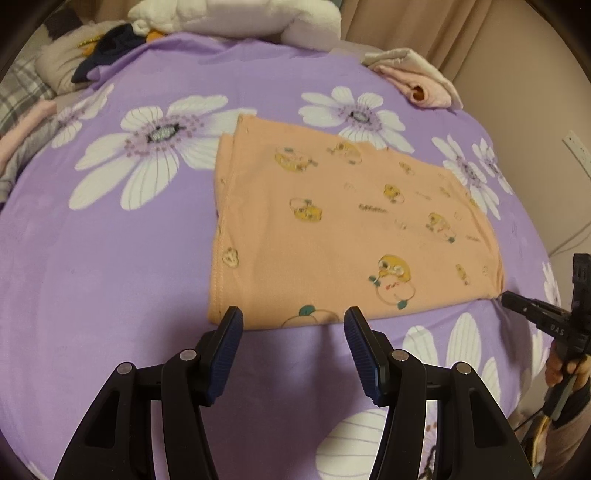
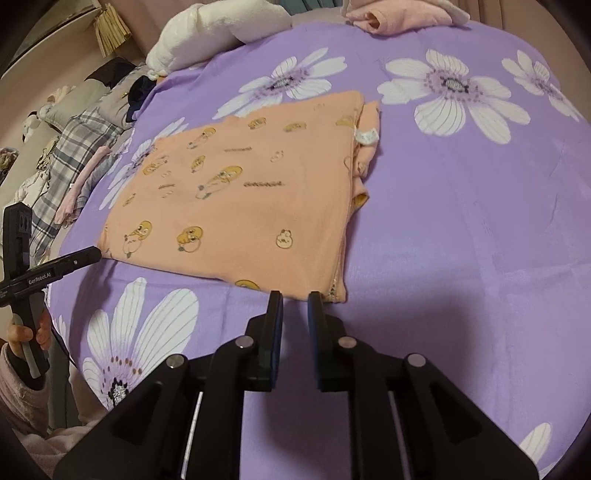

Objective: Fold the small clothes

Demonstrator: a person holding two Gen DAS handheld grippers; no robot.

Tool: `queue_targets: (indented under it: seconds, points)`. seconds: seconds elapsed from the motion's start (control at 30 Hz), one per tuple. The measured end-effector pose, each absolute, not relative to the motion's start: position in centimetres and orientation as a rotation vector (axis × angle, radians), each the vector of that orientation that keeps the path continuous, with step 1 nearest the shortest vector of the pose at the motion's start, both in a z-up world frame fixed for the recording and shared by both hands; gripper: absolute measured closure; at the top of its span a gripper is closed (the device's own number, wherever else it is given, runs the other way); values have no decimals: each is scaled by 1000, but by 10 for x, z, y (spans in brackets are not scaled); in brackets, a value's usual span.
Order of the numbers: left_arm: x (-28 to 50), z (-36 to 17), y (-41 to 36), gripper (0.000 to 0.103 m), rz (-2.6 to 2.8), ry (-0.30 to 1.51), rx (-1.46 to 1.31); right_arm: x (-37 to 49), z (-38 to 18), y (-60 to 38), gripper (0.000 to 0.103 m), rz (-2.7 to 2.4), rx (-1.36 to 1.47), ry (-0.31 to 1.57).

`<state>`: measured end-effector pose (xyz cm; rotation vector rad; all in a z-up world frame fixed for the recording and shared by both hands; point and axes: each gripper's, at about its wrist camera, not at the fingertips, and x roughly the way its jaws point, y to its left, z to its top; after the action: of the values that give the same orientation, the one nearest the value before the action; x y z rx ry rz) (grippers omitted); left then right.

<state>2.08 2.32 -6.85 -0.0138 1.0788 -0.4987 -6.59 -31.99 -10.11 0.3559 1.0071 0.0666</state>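
Flanking orange garment [image 1: 343, 229]: pink clothes [image 1: 417, 79] (rolled), white towel [image 2: 218, 26].

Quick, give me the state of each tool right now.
Left tool: open, holding nothing, just short of the orange garment.
Right tool: narrow gap between the pads, nothing gripped, at the garment's near corner.

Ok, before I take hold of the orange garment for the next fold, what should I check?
1. Orange garment lies flat on the purple sheet: ok.
2. Left hand-held gripper open, empty, at the near hem: ok.
3. Right hand-held gripper open wide enough to take the hem: not ok, only a narrow gap.
4. Nothing lying on the garment: ok.
5. Layers at the side edge aligned: cannot tell.
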Motion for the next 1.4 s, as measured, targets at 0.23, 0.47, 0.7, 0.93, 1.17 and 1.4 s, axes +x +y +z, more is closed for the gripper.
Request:
queue_targets:
  seconds: [0.23, 0.47, 0.7, 0.93, 1.17, 1.4]
  points:
    - [36, -58, 14, 45, -499, 1040, -12, -52, -77, -306, 86, 94, 332, 916]
    - [62, -63, -11, 45, -487, 1029, 19, 6, -78, -284, 86, 43, 224, 916]
    - [74, -85, -22, 45, -447, 1070, 115, 71, -98, -302, 89, -80, 224, 974]
    - [65, -93, -16, 45, -475, 1087, 134, 101, -111, -330, 90, -203, 238, 1021]
    - [74, -73, -17, 45, -454, 1024, 114, 74, -87, -326, 85, -162, 274, 934]
    - [105, -76, -31, 45, -420, 1036, 100, 21, -80, -297, 85, -9, 211, 894]
